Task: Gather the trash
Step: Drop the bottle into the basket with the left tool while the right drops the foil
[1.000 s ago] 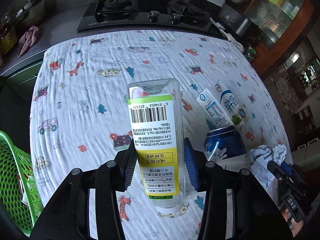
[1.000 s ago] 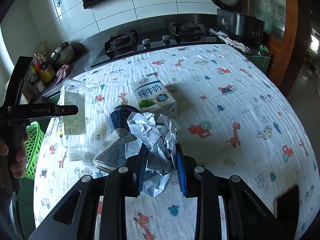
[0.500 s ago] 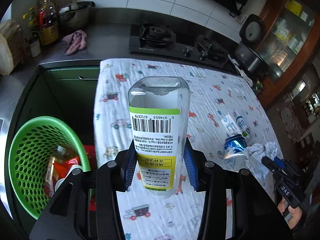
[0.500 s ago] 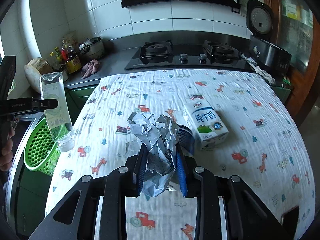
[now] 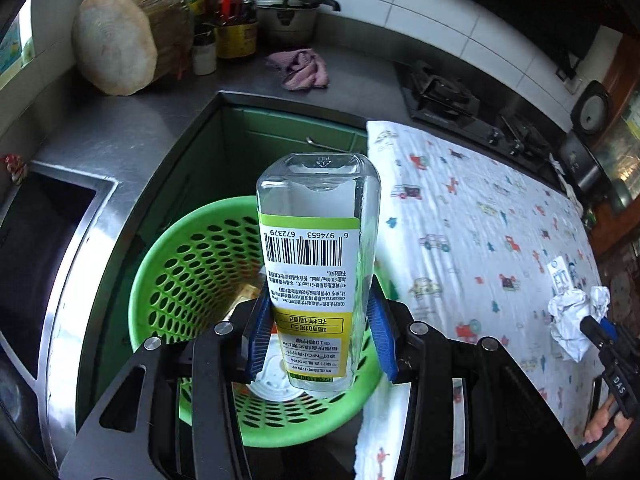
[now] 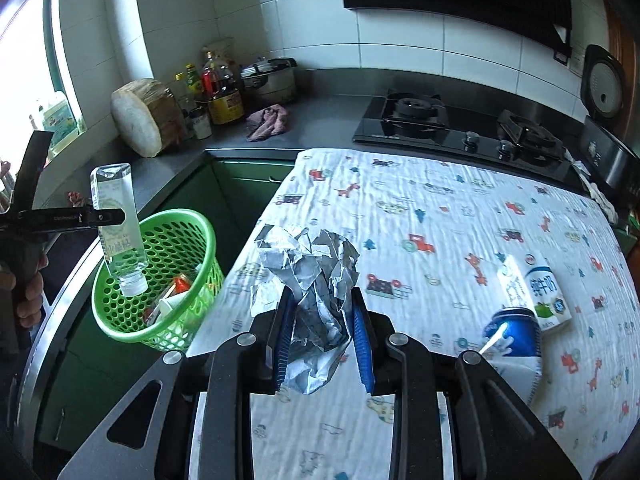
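Left gripper (image 5: 318,332) clamped on one clear plastic bottle (image 5: 318,248) – square-shouldered, smooth-walled, with a white and yellow-green label carrying a barcode; the bottle hangs cap-down over one round green plastic basket (image 5: 188,264), whose wall is pierced all over with small oval holes. In the right wrist view the basket (image 6: 160,272) stands on the floor just beside the table edge and already holds several pieces of trash, too jumbled to count. Right gripper (image 6: 322,342) closed tight on one crumpled ball of paper (image 6: 310,276) – white and grey, sharply creased – held above the near part of the table. The table is covered by a soft, wrinkled white cloth (image 6: 440,216) printed with small cars, giraffes and trees. Two items remain lying on it at the right, touching each other: one blue metal can (image 6: 514,338) on its side and one white cardboard milk carton (image 6: 538,290). Each gripper has two blue ribbed pads. A hand (image 6: 28,292) grips the left tool's handle.
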The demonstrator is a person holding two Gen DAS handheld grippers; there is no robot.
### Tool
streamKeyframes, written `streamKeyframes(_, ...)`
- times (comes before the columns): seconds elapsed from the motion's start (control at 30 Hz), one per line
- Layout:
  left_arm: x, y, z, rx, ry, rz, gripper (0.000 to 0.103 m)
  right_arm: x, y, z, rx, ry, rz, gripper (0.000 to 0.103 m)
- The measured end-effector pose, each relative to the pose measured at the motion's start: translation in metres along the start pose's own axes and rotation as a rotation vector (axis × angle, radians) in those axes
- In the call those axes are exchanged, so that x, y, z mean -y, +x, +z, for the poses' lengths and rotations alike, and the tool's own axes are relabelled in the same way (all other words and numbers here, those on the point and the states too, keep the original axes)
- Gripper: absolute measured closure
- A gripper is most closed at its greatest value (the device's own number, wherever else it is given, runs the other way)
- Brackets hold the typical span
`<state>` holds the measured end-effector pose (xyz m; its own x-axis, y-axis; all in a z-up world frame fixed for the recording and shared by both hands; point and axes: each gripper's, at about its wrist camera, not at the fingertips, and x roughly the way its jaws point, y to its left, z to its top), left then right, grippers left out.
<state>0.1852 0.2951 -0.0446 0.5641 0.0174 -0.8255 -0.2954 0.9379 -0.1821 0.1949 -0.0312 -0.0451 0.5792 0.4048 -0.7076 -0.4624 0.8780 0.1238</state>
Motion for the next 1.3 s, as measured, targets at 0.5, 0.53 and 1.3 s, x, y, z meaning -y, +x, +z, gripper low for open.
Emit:
streamKeyframes(0.5, -0.084, 0.044, -0.029, -0.14, -0.105, 0.071, 0.058, -0.115, 0.064, 0.034, -0.056, -0.117, 0.142, 0.074)
streamKeyframes(0.53, -0.087, 0.045, -0.032, -0.145, -0.112, 0.074, 0.058, -0.121, 0.068, 0.035, -0.059, -0.122, 0.147, 0.074)
streamKeyframes(1.3, -0.122, 0.024, -0.043, -0.109, -0.188, 0.026, 0.031, -0.207, 0.118, 0.062, -0.081, -0.173, 0.232, 0.043)
